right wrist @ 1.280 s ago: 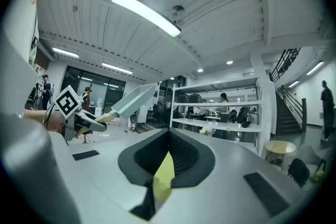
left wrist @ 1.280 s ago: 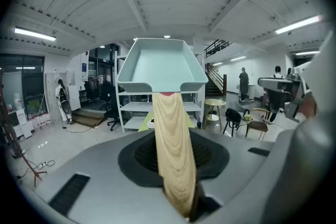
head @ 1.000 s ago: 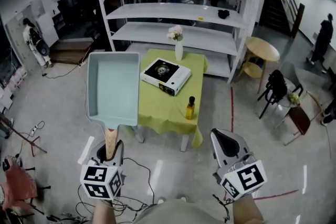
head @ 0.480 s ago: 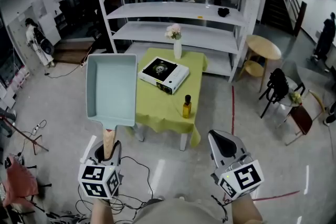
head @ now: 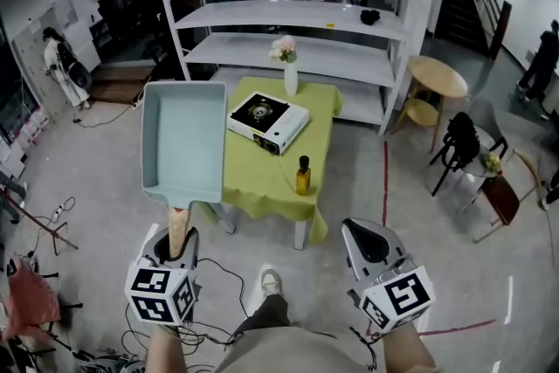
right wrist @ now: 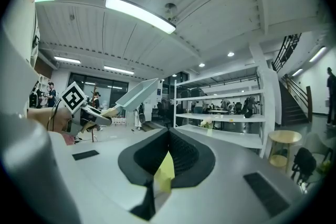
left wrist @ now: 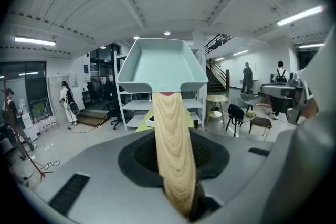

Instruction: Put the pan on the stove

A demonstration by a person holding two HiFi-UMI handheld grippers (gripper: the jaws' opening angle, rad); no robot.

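Observation:
A pale blue rectangular pan [head: 183, 140] with a wooden handle [head: 177, 231] is held up in the air, tray side facing me. My left gripper [head: 174, 247] is shut on the handle, which runs between its jaws in the left gripper view [left wrist: 174, 165]. The portable gas stove [head: 267, 120] lies on the green-clothed table [head: 258, 179], beyond and to the right of the pan. My right gripper [head: 369, 242] is shut and holds nothing, low at the right; its pads [right wrist: 181, 152] meet. In the right gripper view the pan [right wrist: 137, 94] shows off to the left.
An oil bottle [head: 303, 176] stands near the table's front right, a flower vase [head: 289, 76] at its back. White shelving [head: 297, 13] rises behind. A round wooden table [head: 435, 85] and chairs [head: 458, 144] stand to the right. Cables [head: 223, 284] lie on the floor; my shoe [head: 270, 281] shows.
The table and stove have drifted a little left and nearer in the head view. A foot has come into sight below. The pan stays in the left gripper.

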